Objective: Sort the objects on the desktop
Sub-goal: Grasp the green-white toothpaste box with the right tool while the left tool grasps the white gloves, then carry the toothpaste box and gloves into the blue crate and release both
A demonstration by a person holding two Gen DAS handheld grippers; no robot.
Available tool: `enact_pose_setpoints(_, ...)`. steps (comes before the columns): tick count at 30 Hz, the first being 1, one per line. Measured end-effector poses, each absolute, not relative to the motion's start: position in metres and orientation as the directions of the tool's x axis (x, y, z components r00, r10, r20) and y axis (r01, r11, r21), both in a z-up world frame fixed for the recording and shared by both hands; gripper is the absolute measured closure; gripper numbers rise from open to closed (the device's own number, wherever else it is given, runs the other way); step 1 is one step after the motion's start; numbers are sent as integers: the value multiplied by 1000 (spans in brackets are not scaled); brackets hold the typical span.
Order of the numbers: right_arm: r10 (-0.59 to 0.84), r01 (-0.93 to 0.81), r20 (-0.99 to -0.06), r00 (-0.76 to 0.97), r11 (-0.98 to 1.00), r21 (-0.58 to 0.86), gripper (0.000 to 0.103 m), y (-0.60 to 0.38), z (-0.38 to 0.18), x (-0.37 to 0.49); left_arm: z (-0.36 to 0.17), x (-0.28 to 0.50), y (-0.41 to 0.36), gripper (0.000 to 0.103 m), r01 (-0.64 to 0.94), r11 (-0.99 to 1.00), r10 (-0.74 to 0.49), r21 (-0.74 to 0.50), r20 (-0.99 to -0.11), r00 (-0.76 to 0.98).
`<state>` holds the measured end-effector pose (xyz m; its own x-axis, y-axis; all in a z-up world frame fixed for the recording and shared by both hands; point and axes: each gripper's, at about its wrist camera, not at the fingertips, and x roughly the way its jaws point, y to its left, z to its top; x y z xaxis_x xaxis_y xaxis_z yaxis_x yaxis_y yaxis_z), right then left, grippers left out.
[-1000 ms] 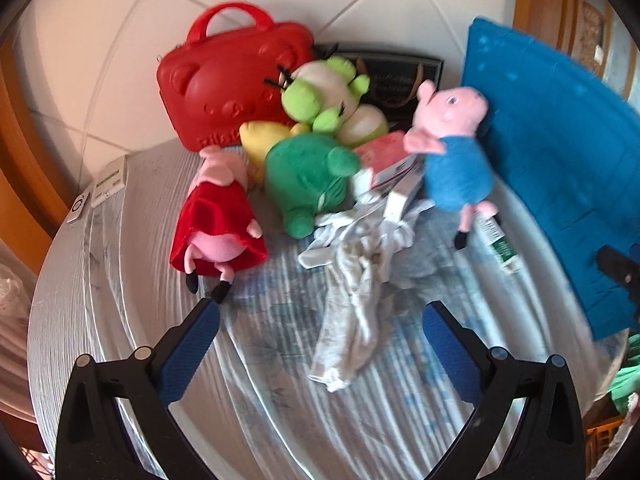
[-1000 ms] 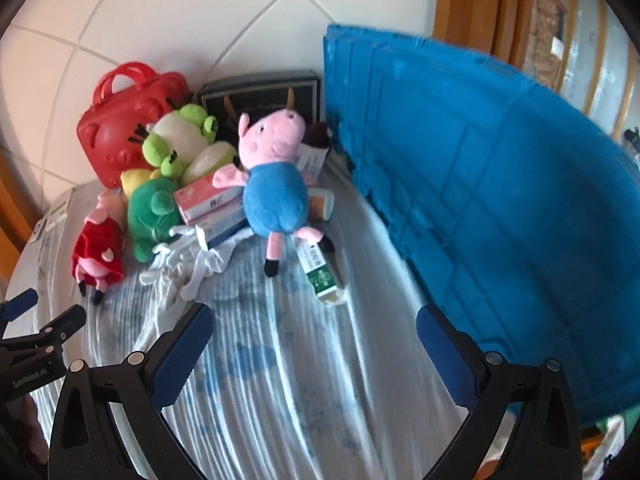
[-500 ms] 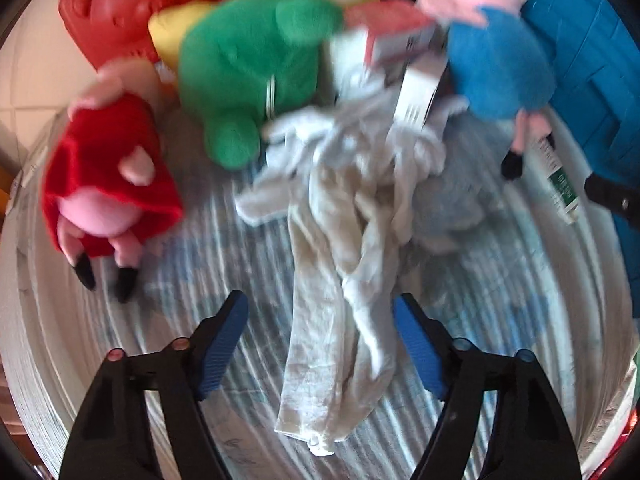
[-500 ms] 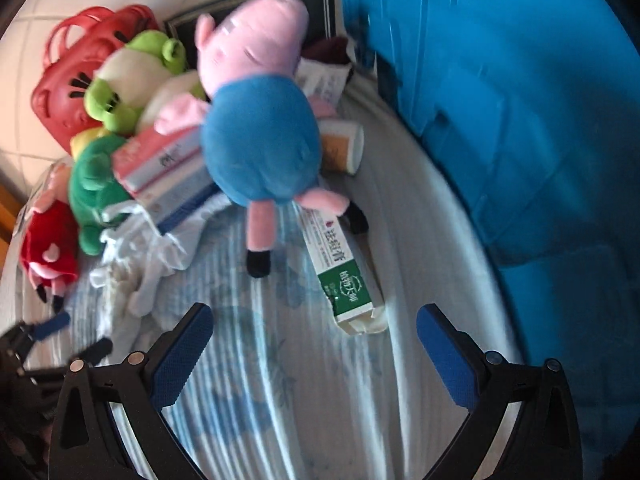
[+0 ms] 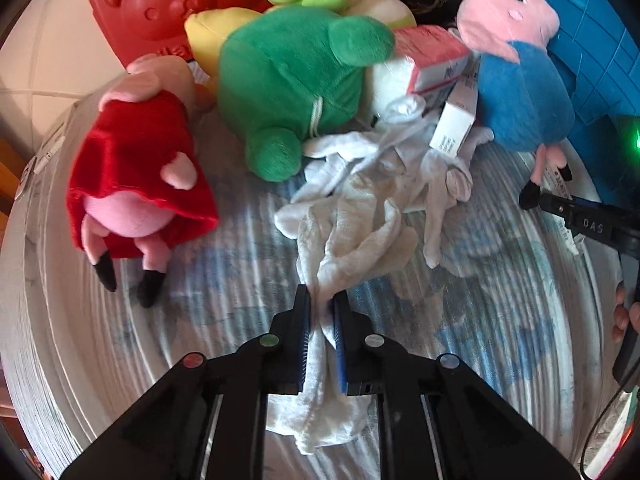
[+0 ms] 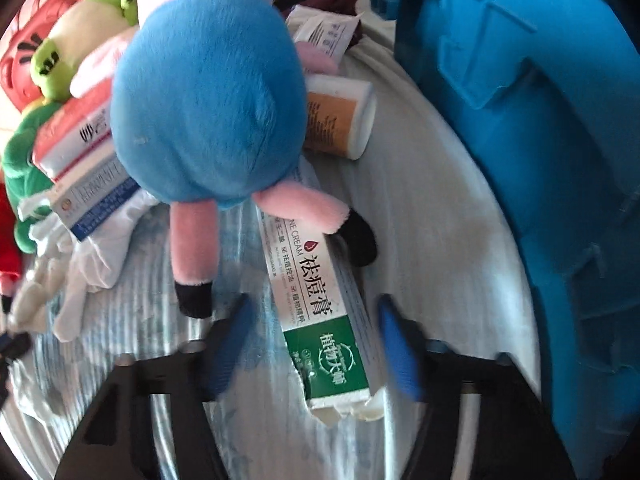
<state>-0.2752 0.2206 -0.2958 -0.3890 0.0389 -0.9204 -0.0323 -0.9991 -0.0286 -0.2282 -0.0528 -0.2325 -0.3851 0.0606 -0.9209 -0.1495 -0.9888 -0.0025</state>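
Both hand-held grippers have dropped in close since a second ago, when they hung wide open above the pile. The left hand-held gripper has just been closing, and its blue pads now pinch the near end of the crumpled white cloth, which lies on the striped blue-and-white tabletop in front of the green plush frog. The right hand-held gripper has just been closing too, and the long white-and-green cream box sits between its jaws. The pads look just beside the box's sides; whether they press yet, I cannot tell through the blur. The box's far end is tucked under the legs of the pink pig plush in a blue shirt, with the big blue plastic crate close on the right.

So this is the pick-up step, two items at once. Next, I'd say: finish the right squeeze, lift both clear, slide the box from under the pig's feet without dragging the plush, and carry the items to wherever they are sorted, probably the crate.
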Motion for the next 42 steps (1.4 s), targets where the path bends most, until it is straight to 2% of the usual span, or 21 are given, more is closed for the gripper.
enact_pose_setpoints(1, 43, -30, -916, -399, -999, -34, 65, 220, -295, -274, -229, -227, -53, 92, -147, -989, 59, -1, -919, -390)
enact_pose_setpoints(5, -12, -48, -919, -393, -998, 34, 67, 224, -278, -253, -205, -216, -54, 92, -150, -989, 75, -9, -896, -437)
enact_pose_setpoints(11, -85, -24, -883, -462, -994, 109, 72, 221, -222, -198, -162, -197, -56, 93, -181, -983, 111, -16, -841, -530)
enact_pose_setpoints(14, -101, -11, -841, -532, -992, 126, 72, 218, -188, -171, -146, -194, -48, 93, -199, -979, 144, -31, -799, -584)
enact_pose_setpoints(21, -94, 7, -708, -700, -992, 125, 72, 219, -105, -121, -71, -157, -23, 93, -258, -965, 213, -35, -677, -705)
enact_pose_setpoints(31, 32, -74, -473, -880, -995, 71, 72, 267, 1, -46, 18, -112, 73, 93, -414, -910, 368, -30, -520, -771)
enact_pose_setpoints(36, 127, -160, -416, -901, -986, 47, 72, 319, 33, -24, 45, -106, 147, 93, -515, -857, 461, -22, -478, -748)
enact_pose_setpoints(42, 239, -272, -415, -878, -962, 20, 72, 397, 42, -19, 66, -104, 239, 93, -603, -798, 537, -6, -463, -706)
